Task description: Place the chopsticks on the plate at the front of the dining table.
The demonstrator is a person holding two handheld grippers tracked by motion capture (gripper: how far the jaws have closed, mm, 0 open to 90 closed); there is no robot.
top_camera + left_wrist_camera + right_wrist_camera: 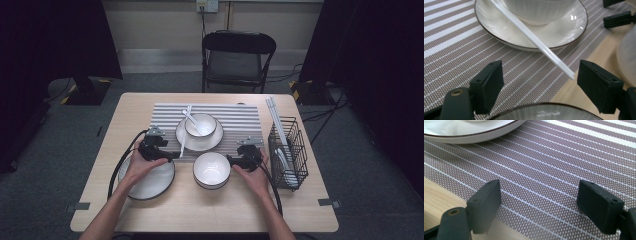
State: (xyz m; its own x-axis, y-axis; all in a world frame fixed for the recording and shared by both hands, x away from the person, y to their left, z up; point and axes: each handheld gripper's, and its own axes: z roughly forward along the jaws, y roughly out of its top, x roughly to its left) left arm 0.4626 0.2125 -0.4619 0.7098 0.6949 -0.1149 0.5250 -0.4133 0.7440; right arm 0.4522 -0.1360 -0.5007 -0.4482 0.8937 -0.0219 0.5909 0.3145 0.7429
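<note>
Left gripper (539, 82) jaws wide, nothing clamped. White chopstick (534, 40) lies between them: near end on the striped mat (461, 50), close to the right jaw, far end across the plate (574, 27) rim, running out of the left gripper view. Bowl (536, 10) on that plate is cropped at top. Right gripper (539, 202) jaws wide, empty, over mat. Rack (288, 152) contents hard to make out.

We see a grey mat (235, 117) with white stripes, a white dark-rimmed plate (200, 142), white bowls (212, 169), a white chopstick (531, 37), a black rack (289, 152), and a pale wood table (210, 210).
</note>
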